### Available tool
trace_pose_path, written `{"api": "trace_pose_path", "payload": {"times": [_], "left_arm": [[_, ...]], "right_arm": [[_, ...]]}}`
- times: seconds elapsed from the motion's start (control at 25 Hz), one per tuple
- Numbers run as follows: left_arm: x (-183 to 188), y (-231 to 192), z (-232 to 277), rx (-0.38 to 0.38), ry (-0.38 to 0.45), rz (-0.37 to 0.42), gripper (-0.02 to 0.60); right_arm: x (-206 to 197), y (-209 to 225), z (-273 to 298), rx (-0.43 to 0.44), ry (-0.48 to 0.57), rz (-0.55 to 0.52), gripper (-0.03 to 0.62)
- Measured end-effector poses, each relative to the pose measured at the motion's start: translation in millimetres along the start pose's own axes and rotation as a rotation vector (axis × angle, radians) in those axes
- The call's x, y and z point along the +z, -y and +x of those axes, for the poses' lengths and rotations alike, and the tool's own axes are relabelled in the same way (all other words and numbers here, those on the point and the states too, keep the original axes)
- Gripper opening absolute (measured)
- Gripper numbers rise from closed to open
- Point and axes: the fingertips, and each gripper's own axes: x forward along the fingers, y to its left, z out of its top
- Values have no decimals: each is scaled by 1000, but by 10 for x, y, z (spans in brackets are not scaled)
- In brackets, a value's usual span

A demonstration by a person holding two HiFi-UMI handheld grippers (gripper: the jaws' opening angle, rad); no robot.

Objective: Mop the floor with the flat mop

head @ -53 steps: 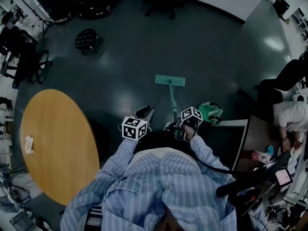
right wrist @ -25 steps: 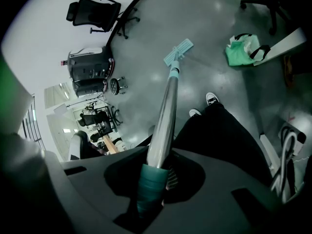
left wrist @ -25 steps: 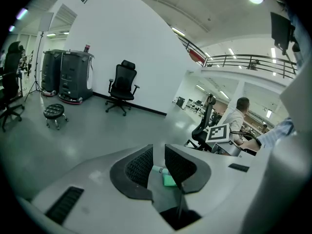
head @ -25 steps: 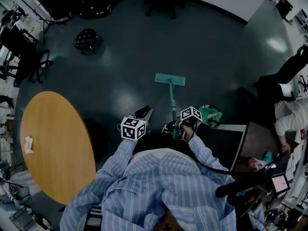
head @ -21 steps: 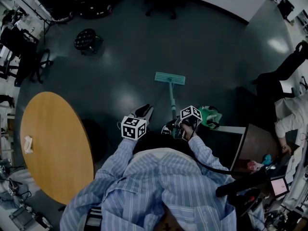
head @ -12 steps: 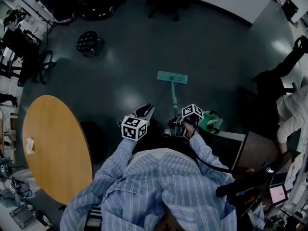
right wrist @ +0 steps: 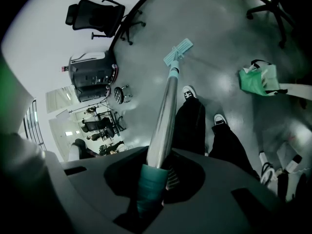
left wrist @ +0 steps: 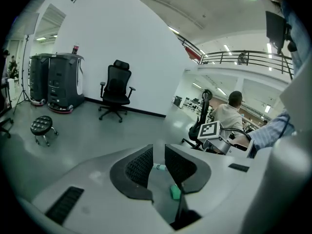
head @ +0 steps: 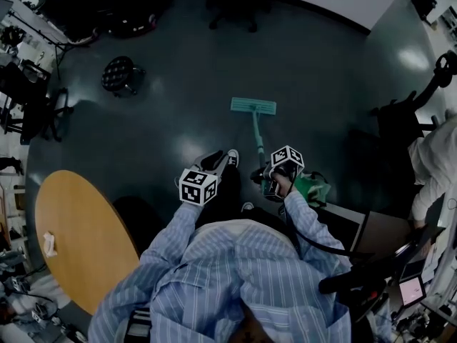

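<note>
Head view: we hold one teal flat mop with a silver metal pole (head: 253, 106), its pad lying flat on the dark glossy floor (head: 178, 106). Left gripper view: our left gripper (left wrist: 157, 167) has its jaws a narrow gap apart, gripping nothing. Right gripper view: our right gripper (right wrist: 152, 179) is clamped on the pole's teal grip.

Both arms reach forward and down from the torso, elbows bent. The left gripper (head: 213, 163) points ahead, its fingers (left wrist: 139, 167) narrowly apart with nothing between them. The right gripper (head: 263, 179), near it, is clamped on the mop handle (right wrist: 163, 116).
</note>
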Motion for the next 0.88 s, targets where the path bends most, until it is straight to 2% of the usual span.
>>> {"api": "trace_pose_path", "payload": {"times": [0.24,0.44,0.68,0.88], "left_arm": [[556,-541,402,-32,-18,5,78],[877,-975,675,-39,-33,-14,78],[1122,-1266,936,-43,-44,-38,78],[1190,-1506,1001,-25,-57,-63,78]], "right_arm": [[797,-565,-65,-13,11,17,60],[1509,-994,-108,-28,27,19,60],[2252,-1372,-141,-57,42,15,60],[2771,-1621,-131,-66,64,20,60]]}}
